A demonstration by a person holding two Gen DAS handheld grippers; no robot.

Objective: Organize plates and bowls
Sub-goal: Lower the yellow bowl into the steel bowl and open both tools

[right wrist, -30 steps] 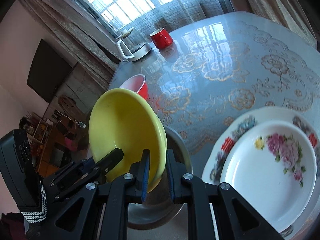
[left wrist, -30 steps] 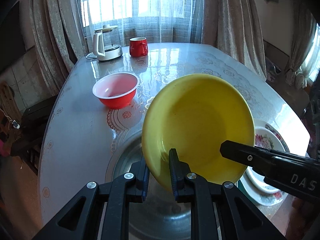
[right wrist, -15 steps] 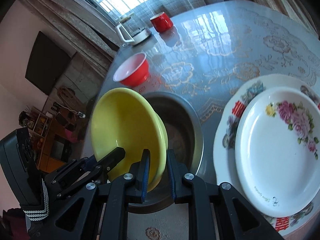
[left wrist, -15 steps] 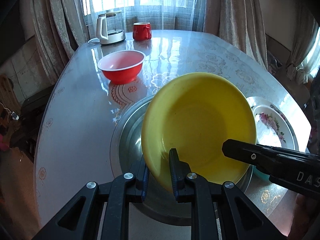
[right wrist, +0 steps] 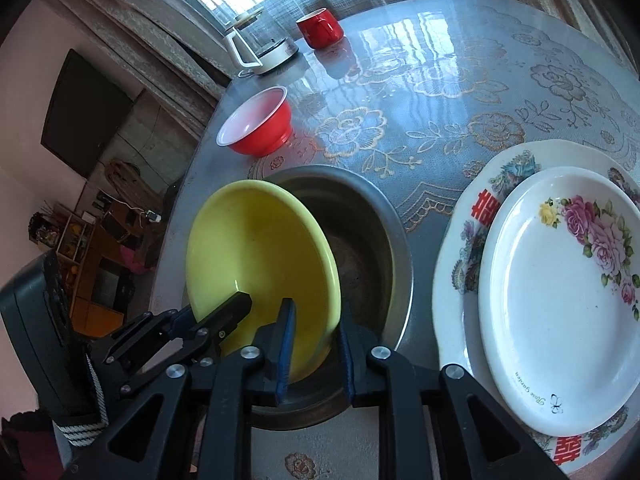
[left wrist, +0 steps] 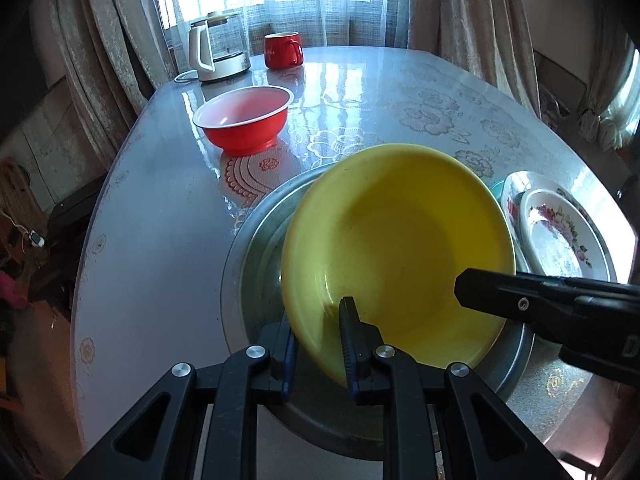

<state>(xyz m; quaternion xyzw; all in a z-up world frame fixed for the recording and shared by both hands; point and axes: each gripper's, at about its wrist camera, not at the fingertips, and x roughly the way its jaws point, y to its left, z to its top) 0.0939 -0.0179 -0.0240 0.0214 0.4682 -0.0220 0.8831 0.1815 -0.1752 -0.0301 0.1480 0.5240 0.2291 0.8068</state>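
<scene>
A yellow bowl [left wrist: 400, 248] [right wrist: 256, 248] hangs tilted inside a wide steel basin [left wrist: 248, 248] [right wrist: 380, 240], held by both grippers. My left gripper [left wrist: 318, 316] is shut on its near rim, one pad inside and one outside. My right gripper [right wrist: 316, 312] straddles the rim on the other side; its jaws are opening, with the rim still between the pads and touching them. In the left wrist view the right gripper's finger [left wrist: 480, 292] reaches in from the right. A red bowl [left wrist: 244, 124] [right wrist: 256, 128] stands beyond the basin.
Right of the basin a small floral plate [right wrist: 560, 280] lies stacked on a larger patterned plate [right wrist: 472, 216]. A red mug [left wrist: 282, 50] and a white kettle [left wrist: 216, 48] stand at the far end by the window. The table's left edge runs close to the basin.
Both grippers have sunk with the yellow bowl, which now sits lower in the steel basin. The right gripper's fingers stand slightly wider apart than before.
</scene>
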